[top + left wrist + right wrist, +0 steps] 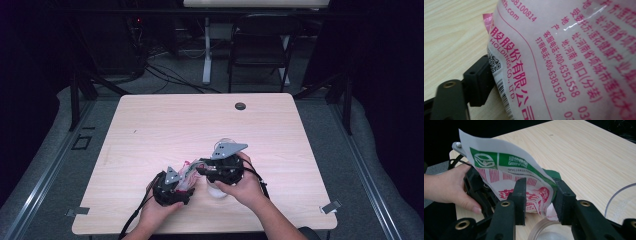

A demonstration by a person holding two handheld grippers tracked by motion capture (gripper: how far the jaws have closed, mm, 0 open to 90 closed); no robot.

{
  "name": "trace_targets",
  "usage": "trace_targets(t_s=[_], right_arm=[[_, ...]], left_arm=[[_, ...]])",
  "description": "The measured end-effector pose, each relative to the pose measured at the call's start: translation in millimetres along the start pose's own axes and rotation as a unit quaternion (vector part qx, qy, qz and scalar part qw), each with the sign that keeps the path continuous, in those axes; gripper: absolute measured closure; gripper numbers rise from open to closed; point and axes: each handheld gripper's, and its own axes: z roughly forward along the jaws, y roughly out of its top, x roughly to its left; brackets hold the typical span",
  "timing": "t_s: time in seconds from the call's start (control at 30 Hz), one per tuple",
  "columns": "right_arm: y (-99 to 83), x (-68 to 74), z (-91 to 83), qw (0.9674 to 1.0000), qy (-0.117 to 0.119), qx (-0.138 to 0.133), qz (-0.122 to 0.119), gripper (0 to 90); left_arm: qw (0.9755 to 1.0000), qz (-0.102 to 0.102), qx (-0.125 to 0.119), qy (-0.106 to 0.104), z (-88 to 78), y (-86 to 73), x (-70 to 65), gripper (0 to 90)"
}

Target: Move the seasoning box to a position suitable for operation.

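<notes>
One barcode (503,98) beside left fingers (477,80)

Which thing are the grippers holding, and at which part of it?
The left gripper holds the bag by its printed lower end. The right gripper has the bag's open end between its jaws, apparently not pressed.
</notes>
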Motion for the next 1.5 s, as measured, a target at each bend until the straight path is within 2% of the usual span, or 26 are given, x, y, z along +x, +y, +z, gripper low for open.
trace_targets(t_s=[0.27,0.43,0.53,0.6,0.77,0.93,1.0,1.07,1.13,1.27,1.5], right_arm=[[1.6,-1.4,-1.4,0.9999,0.002,-0.013,0.007,63.7],[3.1,-2.0,-3.1,0.9999,0.005,-0.015,0.007,62.9],[3.9,-2.3,-3.6,0.9998,0.007,-0.018,0.009,62.2],[4.5,-1.9,-3.5,0.9997,0.013,-0.017,0.008,60.2],[5.0,0.1,-2.9,0.9997,0.015,-0.018,0.001,58.3],[6.5,2.8,-4.0,0.9996,0.019,-0.019,-0.008,57.6],[7.5,5.0,-5.0,0.9995,0.019,-0.022,-0.01,56.9],[7.8,5.3,-5.4,0.9994,0.021,-0.023,-0.012,56.8],[8.7,5.8,-6.7,0.9993,0.022,-0.028,-0.015,56.1],[8.9,5.7,-7.1,0.999,0.028,-0.034,-0.01,55.2],[8.9,8.2,-5.0,0.9988,0.034,-0.03,-0.019,52.6]], left_arm=[[0.9999,-0.011,-0.008,0.009,-1.7,-0.8,1.1,35.2],[0.9996,-0.007,-0.016,0.02,-2.6,-1.5,-1.0,46.5],[0.9996,-0.004,-0.017,0.022,-3.1,-1.6,-1.4,49.2],[0.9995,0.006,-0.018,0.026,-3.8,-1.7,-1.9,50.6],[0.9993,0.005,-0.022,0.03,-7.1,-0.3,0.3,55.6],[0.999,0.018,-0.015,0.039,-10.5,2.4,2.1,57.7],[0.9979,0.039,-0.014,0.05,-14.6,4.4,1.3,58.0],[0.9977,0.04,-0.017,0.052,-15.6,4.9,1.4,58.1],[0.9965,0.053,-0.017,0.062,-19.1,6.6,1.9,58.2],[0.9959,0.057,-0.024,0.066,-22.1,7.7,2.8,58.4],[0.9947,0.065,-0.029,0.075,-27.1,9.6,3.7,58.5]])
